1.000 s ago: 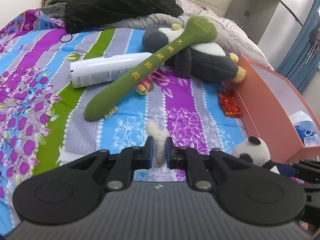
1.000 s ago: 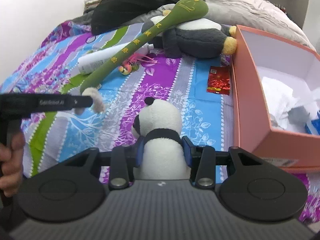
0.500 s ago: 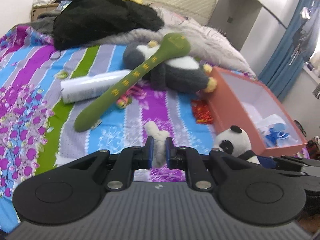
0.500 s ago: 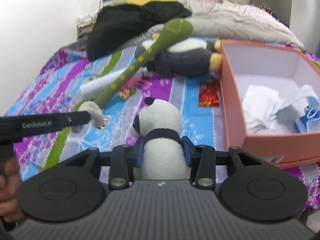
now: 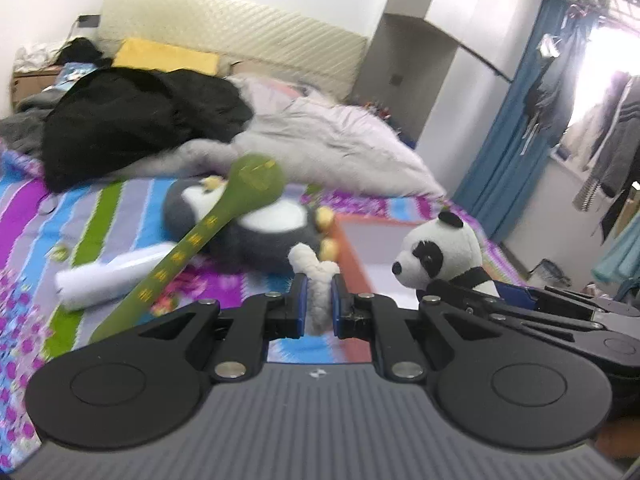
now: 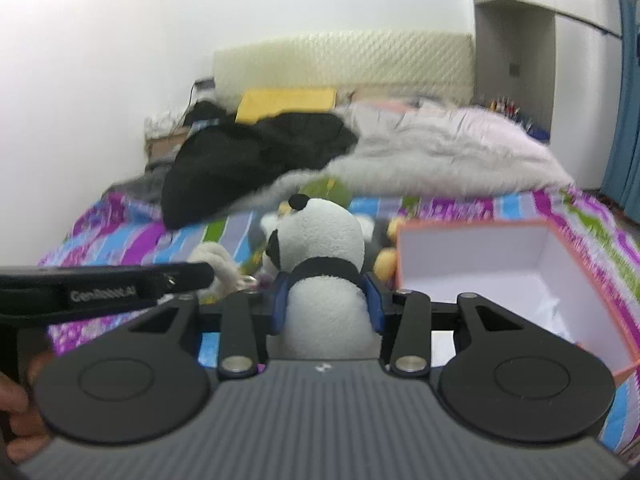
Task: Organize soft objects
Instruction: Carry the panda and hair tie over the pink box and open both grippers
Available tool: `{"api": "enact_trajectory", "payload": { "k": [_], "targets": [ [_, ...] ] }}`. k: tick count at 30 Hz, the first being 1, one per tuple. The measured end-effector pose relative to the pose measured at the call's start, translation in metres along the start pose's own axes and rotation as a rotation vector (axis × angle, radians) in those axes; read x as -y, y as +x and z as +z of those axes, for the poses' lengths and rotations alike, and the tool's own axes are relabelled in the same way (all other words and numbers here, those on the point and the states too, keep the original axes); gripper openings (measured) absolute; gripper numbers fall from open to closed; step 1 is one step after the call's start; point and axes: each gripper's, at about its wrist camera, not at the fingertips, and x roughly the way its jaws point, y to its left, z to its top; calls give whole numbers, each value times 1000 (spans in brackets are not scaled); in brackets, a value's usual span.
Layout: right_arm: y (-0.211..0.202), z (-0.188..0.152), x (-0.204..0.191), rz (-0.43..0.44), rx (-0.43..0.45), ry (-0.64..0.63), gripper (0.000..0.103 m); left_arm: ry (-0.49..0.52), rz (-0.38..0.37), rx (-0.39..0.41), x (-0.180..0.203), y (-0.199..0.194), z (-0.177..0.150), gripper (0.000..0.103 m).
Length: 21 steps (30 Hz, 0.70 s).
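Left tongs (image 5: 318, 306) nearly closed, pinching thin cream plush (image 5: 314, 272) by narrow limb. Right tongs (image 6: 326, 304) part open, clamped round panda (image 6: 326, 248) at waist. Both toys aloft over bed (image 5: 120, 208), box (image 6: 520, 264) just ahead right.

Risks:
- Thin pinch may slip; cream plush drops short.
- Panda head-heavy, could tip from tongs.
- 2 tongs close together; may collide over box rim.

Left claw (image 5: 318, 306) is nearly closed and right claw (image 6: 326, 304) partly spread, both pointing slightly downward.
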Motion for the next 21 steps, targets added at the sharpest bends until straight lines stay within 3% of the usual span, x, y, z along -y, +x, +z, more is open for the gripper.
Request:
{"api": "enact_trajectory", "payload": {
  "k": [5,11,18,21],
  "targets": [
    [-11,28,24,-42,63,25,43,26,-56,16,32,11,32,15],
    [-14,48,63,-111,70,61,43,71,-111,1,75,37,63,15],
    [9,48,112,-178,-60,104,43,94,-169,-117,111,98,71,15],
    [25,41,142,-193,-143,199,43,99,-197,-218,120,132,66,15]
  ]
}}
